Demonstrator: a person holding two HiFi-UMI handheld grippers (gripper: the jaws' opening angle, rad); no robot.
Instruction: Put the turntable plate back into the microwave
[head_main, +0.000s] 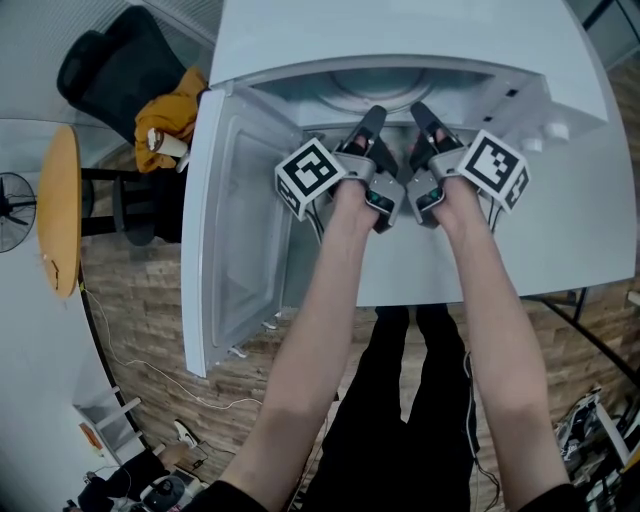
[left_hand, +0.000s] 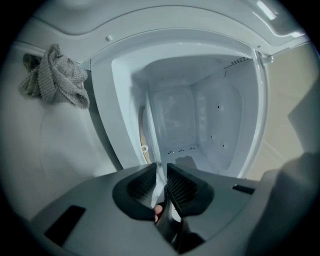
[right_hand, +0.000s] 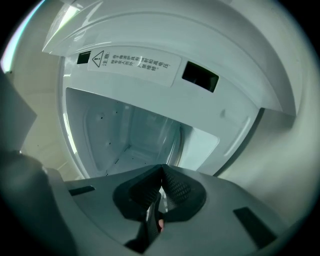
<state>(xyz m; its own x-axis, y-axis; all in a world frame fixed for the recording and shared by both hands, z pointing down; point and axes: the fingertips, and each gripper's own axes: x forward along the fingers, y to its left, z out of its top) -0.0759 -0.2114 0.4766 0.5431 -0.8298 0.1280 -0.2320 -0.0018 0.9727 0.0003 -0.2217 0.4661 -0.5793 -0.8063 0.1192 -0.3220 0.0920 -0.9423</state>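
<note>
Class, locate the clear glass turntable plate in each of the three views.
Head view: clear glass turntable plate top centre, inside the opening.
Left gripper view: plate edge-on at centre, running down between the jaws.
Right gripper view: plate edge-on just above the jaws.
Shared landmark: white microwave cavity.

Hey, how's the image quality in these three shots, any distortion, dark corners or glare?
Head view: strong fisheye, so the microwave top bows, and the light is even. Left gripper view: black vignetted corners, a glare streak at top right, and the clear turntable plate is hard to make out edge-on. Right gripper view: the same dark corners, glare at upper left, and the warning label print is too small to read.
</note>
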